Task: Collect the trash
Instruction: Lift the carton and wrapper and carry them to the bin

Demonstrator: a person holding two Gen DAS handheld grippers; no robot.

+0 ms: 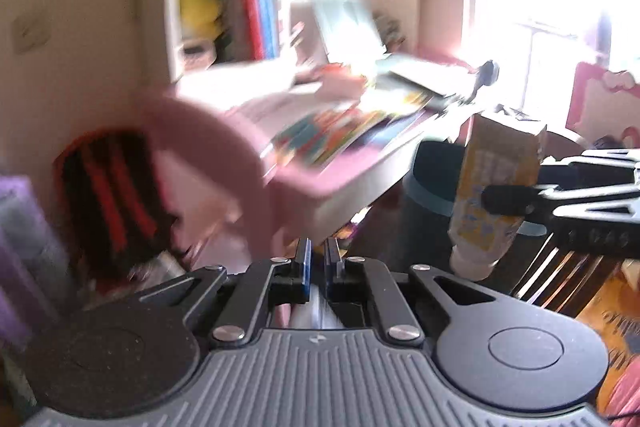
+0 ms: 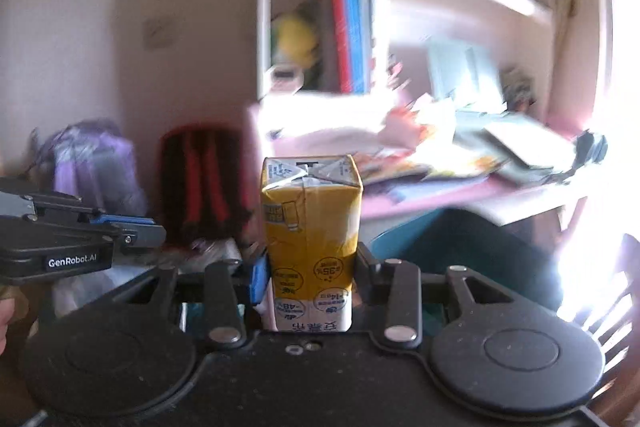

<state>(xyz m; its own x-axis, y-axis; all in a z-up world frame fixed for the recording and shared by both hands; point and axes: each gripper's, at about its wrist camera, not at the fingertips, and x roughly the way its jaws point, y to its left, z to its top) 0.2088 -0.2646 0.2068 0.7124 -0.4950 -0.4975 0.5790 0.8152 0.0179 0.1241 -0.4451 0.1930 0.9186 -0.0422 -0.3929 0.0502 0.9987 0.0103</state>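
My right gripper [image 2: 312,261] is shut on a yellow and white drink carton [image 2: 310,211], held upright between its pads. In the left wrist view the same carton [image 1: 496,163] hangs tilted at the right, with the right gripper [image 1: 494,201] clamped across it. My left gripper [image 1: 318,259] is shut, its blue pads nearly touching. Something whitish shows low between its fingers, and I cannot tell whether it is pinched. The left gripper [image 2: 154,233] also reaches in from the left of the right wrist view. Both views are motion-blurred.
A dark teal bin [image 1: 428,187] [image 2: 460,247] stands under a pink desk [image 1: 320,179] strewn with books and papers. A pink chair back [image 1: 208,135] is close in front. A red and black backpack [image 2: 200,179] and a purple bag [image 2: 96,163] stand by the wall. A bookshelf [image 2: 360,27] rises behind.
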